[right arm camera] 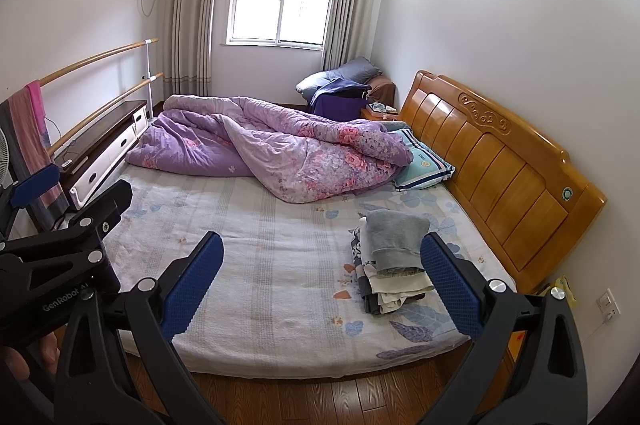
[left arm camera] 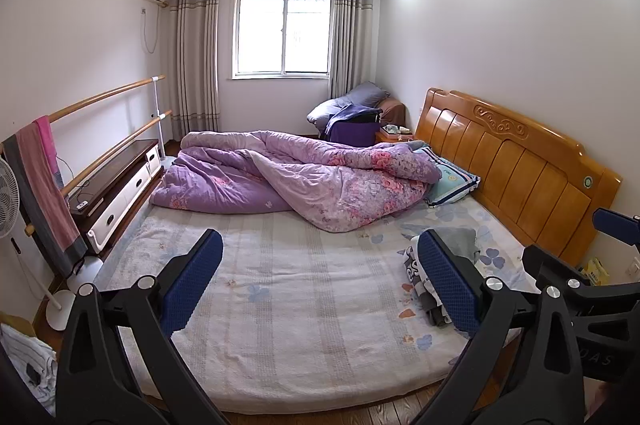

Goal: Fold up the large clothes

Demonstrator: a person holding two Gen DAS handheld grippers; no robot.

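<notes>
A stack of folded clothes (right arm camera: 390,261), grey garment on top, lies on the bed's right side near the front edge. It also shows in the left wrist view (left arm camera: 460,249), partly behind a blue finger pad. My left gripper (left arm camera: 320,277) is open and empty, held above the bed's front part. My right gripper (right arm camera: 322,281) is open and empty, above the front edge, with the stack just left of its right finger. The left gripper's body (right arm camera: 60,245) shows at the left of the right wrist view.
A crumpled purple floral quilt (left arm camera: 288,177) lies across the far half of the bed (left arm camera: 280,305). A striped pillow (left arm camera: 452,181) sits by the wooden headboard (left arm camera: 512,165). A low cabinet (left arm camera: 116,185), a rail with towels (left arm camera: 44,177) and a fan (left arm camera: 8,201) stand left.
</notes>
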